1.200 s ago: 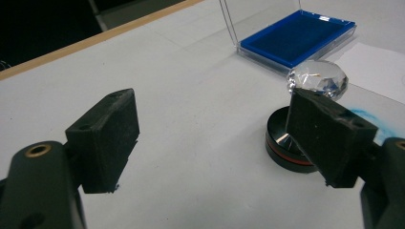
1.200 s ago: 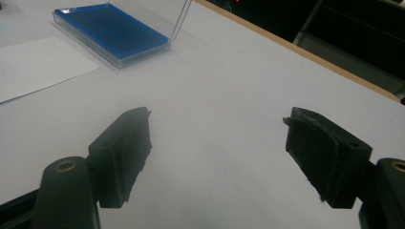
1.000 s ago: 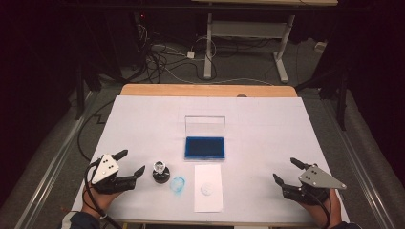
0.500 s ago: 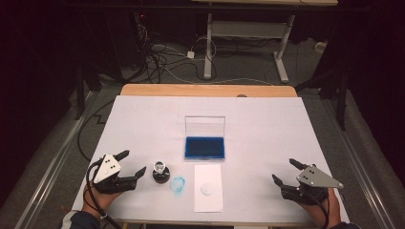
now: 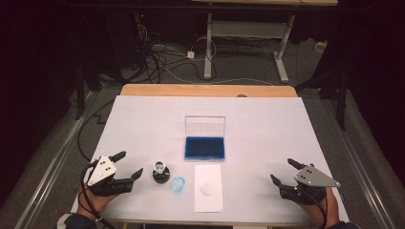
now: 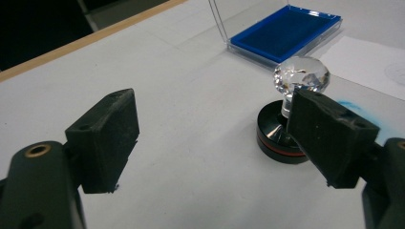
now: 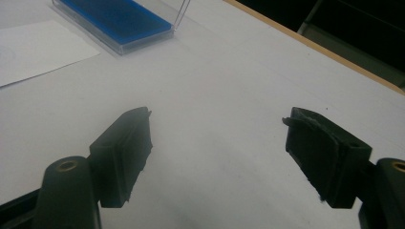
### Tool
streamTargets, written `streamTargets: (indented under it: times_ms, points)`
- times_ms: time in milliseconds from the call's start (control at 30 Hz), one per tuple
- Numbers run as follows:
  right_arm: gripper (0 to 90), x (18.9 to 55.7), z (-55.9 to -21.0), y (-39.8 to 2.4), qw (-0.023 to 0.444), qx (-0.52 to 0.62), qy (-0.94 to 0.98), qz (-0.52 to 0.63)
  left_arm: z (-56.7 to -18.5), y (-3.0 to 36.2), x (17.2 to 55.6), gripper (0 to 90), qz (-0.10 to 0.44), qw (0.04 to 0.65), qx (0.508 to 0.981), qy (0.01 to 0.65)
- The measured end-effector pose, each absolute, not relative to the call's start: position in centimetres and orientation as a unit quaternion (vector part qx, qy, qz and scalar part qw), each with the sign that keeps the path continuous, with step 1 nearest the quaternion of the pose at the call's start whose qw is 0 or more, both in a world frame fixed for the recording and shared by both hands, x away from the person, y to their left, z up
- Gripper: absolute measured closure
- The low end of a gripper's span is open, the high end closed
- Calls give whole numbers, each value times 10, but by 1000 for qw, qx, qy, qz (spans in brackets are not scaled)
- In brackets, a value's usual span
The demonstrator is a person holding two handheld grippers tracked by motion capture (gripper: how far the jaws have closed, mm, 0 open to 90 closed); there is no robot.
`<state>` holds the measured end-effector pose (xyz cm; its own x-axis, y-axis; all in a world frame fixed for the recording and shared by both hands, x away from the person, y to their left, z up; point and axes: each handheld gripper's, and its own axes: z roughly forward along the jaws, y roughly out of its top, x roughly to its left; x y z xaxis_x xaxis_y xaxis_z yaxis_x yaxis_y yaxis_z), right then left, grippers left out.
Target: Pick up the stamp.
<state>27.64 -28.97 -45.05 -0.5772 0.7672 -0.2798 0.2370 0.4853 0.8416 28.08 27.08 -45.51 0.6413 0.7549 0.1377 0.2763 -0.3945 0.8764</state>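
A stamp with a clear faceted knob and a black round base (image 5: pixel 161 171) (image 6: pixel 292 112) stands upright on the white table cover. Just right of it lies a blue ink smudge (image 5: pixel 177 184), then a white sheet of paper (image 5: pixel 208 187) with a faint round print. Behind them sits a blue ink pad (image 5: pixel 205 147) (image 6: pixel 286 31) (image 7: pixel 117 19) in a clear case with its lid raised. My left gripper (image 5: pixel 128 165) (image 6: pixel 215 138) rests at the near left, open, the stamp just beyond its right jaw. My right gripper (image 5: pixel 284 172) (image 7: pixel 217 152) stands open at the near right over bare table.
The white cover (image 5: pixel 267 124) spans the table, with a wooden edge (image 5: pixel 205 90) at the far side. Beyond it are a dark floor, cables (image 5: pixel 162 59) and a desk frame (image 5: pixel 243 36). Hands and sleeves enter at the bottom corners.
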Motion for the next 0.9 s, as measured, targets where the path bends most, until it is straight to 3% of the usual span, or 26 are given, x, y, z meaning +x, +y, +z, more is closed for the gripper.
streamTargets:
  times_ms: [600,900]
  points:
    - [237,277,-452,-289,330,317,799,390,-425,251,287,178,186,375,865,277]
    - [238,277,-452,-287,329,314,802,388,-417,234,292,181,178,336,891,249]
